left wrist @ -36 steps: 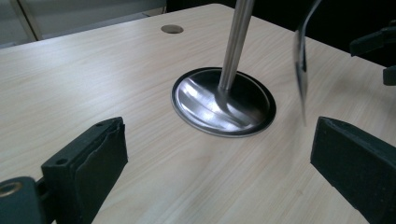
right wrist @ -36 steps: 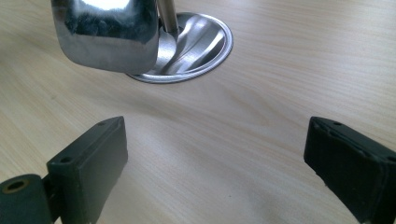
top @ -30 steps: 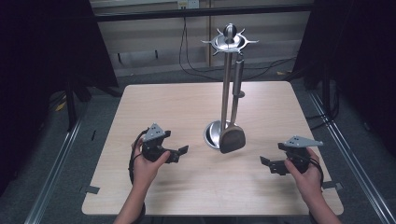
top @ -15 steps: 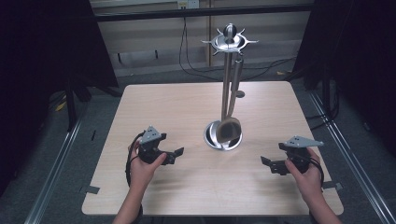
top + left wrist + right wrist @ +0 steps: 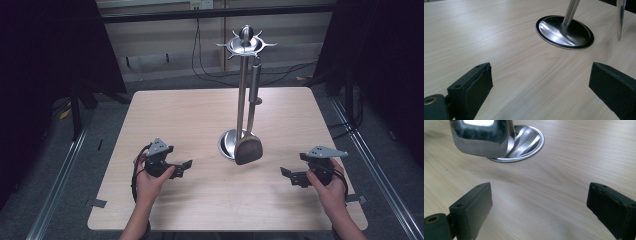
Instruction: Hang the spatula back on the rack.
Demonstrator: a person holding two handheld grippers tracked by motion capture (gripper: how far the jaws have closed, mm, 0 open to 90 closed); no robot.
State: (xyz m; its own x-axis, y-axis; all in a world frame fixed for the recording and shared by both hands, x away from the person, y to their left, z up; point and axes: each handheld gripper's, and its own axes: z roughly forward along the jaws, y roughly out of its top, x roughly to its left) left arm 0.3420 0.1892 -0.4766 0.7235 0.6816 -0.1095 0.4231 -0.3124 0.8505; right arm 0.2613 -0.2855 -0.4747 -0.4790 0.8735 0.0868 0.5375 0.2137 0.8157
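spatula (image 5: pixel 248 150): hangs from the top ring of the stand (image 5: pixel 243 90), blade just above the table (image 5: pixel 165 107) and in front of the stand's round base, about midway between the two grippers.
look: all polished metal; a broad, rounded-square blade that mirrors the light in the right gripper view (image 5: pixel 479 137), and a long narrow handle with a thicker grip near the top. from the left gripper view it shows edge-on as a thin strip (image 5: pixel 620 17).
handling: i'd judge it stiff and fairly light, but slick; the smooth steel gives pads little to bite on. hanging free, it will likely swing at a touch.
where to hold: the handle, low on the shaft just above the blade, looks the safest spot; the flat blade faces would slip, and it has to lift up off the hook to come free.
stand: tall pole on a shiny disc base; top-heavy looking, so a sideways tug could tip it.
left gripper (image 5: pixel 186 164): jaws spread wide, nothing between them, low over the table, aimed at the base.
right gripper (image 5: pixel 286 173): jaws wide apart too, empty, facing the blade from the other side.
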